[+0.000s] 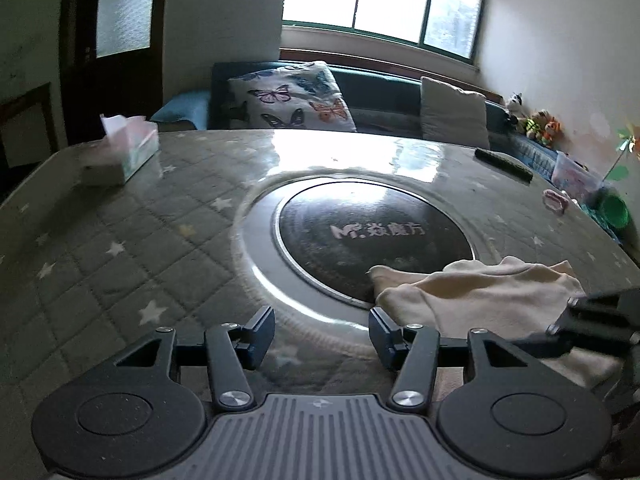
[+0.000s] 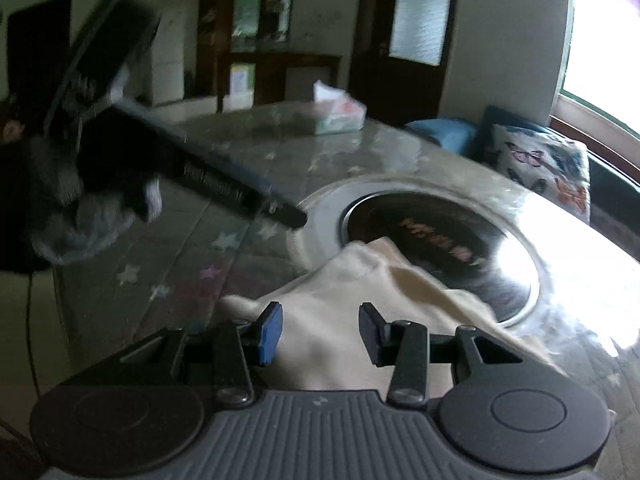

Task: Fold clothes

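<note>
Lying crumpled, cream garment point(image 2: 384, 292), right gripper point(image 2: 320, 334) spread above

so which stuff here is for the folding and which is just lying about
For the job: cream garment, left gripper, right gripper.

Lying about: tissue box, remote, green cup, pink item.

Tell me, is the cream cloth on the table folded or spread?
Neither: the cream cloth lies loosely crumpled, with uneven ridges and edges, partly over the round black plate.
</note>
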A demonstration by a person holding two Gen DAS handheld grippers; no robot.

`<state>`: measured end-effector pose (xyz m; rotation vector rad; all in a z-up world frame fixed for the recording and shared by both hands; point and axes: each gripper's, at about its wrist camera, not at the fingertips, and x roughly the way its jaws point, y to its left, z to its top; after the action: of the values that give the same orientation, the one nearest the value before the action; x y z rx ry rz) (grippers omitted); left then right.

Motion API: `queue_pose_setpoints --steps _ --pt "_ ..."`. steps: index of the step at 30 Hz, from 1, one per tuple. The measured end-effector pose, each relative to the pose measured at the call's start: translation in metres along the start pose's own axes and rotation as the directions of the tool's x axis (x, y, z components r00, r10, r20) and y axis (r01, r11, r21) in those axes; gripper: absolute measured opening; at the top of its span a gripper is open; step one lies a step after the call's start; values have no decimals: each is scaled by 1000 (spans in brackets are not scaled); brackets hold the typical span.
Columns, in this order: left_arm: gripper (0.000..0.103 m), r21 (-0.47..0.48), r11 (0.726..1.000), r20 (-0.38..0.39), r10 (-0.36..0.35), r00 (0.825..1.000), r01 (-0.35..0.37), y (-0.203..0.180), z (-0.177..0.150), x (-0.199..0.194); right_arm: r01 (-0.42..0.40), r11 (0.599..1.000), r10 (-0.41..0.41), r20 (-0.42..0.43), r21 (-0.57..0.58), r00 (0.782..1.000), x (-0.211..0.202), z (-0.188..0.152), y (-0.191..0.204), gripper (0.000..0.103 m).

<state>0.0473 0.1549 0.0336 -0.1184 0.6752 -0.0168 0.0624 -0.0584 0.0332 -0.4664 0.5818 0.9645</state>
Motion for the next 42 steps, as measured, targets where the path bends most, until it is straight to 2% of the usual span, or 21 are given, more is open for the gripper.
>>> queue_pose_setpoints --steps 4,8,13,17,19,20,23,28,32,35,37,38,39,41,42 --pt "56 -43 999 1 5 1000 -5 10 -2 -6 39 996 -39 8 -74 999 -1 -1 13 41" --pt "56 -91 996 -11 -20 1000 19 16 -3 -6 17 995 -14 28 -98 1000 -15 4 17 41" --pt "56 -149 985 -35 -93 995 87 12 -4 -1 -45 979 45 -4 -198 999 -10 2 41 41" --pt "57 -196 971 -66 -152 986 137 5 -5 7 -28 968 21 -30 -251 999 3 -3 53 39" --pt "59 -221 964 -80 -172 982 151 2 -5 11 -16 968 8 -36 -249 999 5 -3 52 27" --pt "60 -237 958 -87 -186 979 161 1 -5 14 -9 970 0 -36 -244 999 5 -3 51 19" --pt "60 -285 941 -100 -219 971 183 0 -4 20 -22 983 18 -23 -181 1000 -2 2 40 9" --pt "60 -383 899 -114 -275 955 213 -2 -1 27 -43 995 45 25 -92 999 -20 8 22 8" --pt "60 -480 847 -131 -326 936 228 -2 0 35 -58 998 61 57 -38 997 -32 10 10 8" --pt "60 -517 827 -147 -342 928 223 -4 -1 42 -64 998 65 75 -20 995 -39 8 5 7" --pt "57 -533 816 -150 -350 924 223 -5 -1 45 -69 997 70 81 -16 994 -43 6 6 7" --pt "52 -535 815 -147 -350 925 223 -6 0 46 -72 997 73 84 -15 994 -44 4 6 7" --pt "34 -538 813 -147 -351 925 223 -6 0 48 -74 997 75 85 -14 994 -45 3 7 7" --pt "22 -546 807 -154 -360 920 224 -6 -1 52 -78 997 79 88 -10 993 -47 0 7 8" --pt "19 -550 805 -158 -362 919 222 -5 -2 54 -79 997 80 87 -6 993 -48 -1 8 8"
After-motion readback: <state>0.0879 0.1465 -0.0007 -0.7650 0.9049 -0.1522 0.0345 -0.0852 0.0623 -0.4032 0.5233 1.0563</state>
